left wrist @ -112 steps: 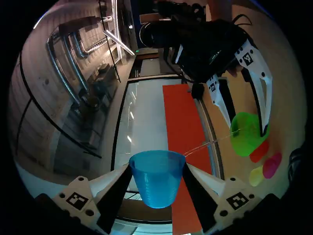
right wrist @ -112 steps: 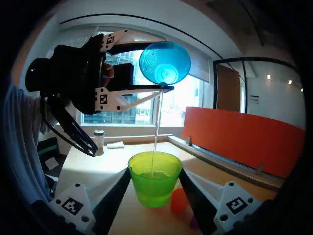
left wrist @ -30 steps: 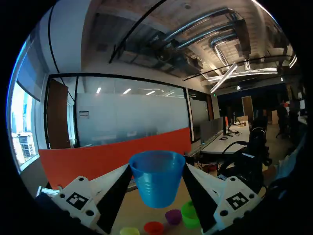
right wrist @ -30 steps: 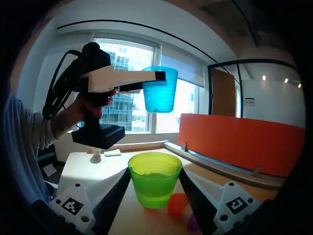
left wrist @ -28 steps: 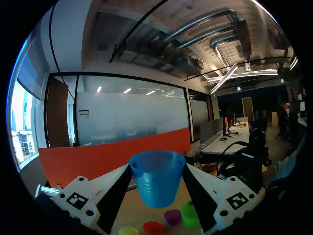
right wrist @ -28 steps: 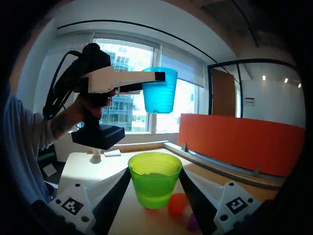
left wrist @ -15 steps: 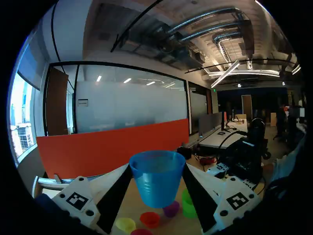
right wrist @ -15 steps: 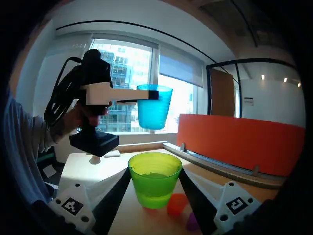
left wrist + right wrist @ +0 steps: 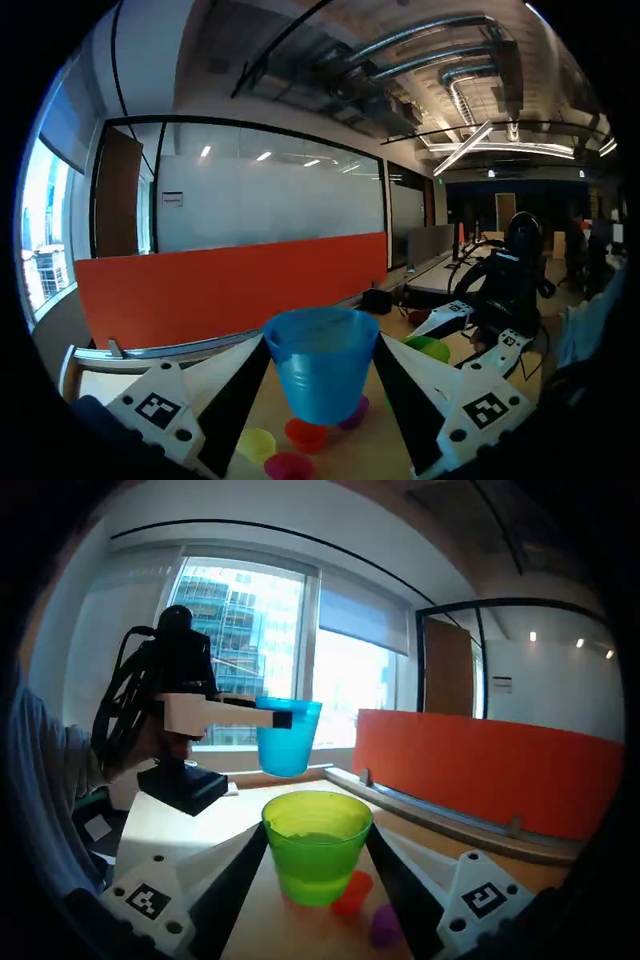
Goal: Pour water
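- The left tongs [image 9: 322, 342] are clamped on the blue cup [image 9: 322, 376], with 2 fingers pressing its sides. The cup is upright in the air above the bench [image 9: 172, 824], and in the right gripper view it sits left of the green cup [image 9: 318, 816].
- The right tongs [image 9: 317, 832] are clamped on the green cup, which is upright and low by the bench with water [image 9: 314, 864] part-way up.
- The pour looks finished, so the step in hand is probably setting the blue cup down.
- To do that well, keep the blue cup level and choose a bare patch of bench away from the small cups [image 9: 306, 434]. Part the fingers only once its base sits flat.
- Hold the green cup level and steady, since it carries the water. Its thin plastic wall will likely flex under a harder squeeze.
- Seen from rim height, the inside of the blue cup is hidden, so I cannot tell whether any water remains in it.
- I cannot tell whether the green cup's base touches the bench.
- In the left gripper view the bench directly under the blue cup is covered by the cup itself.
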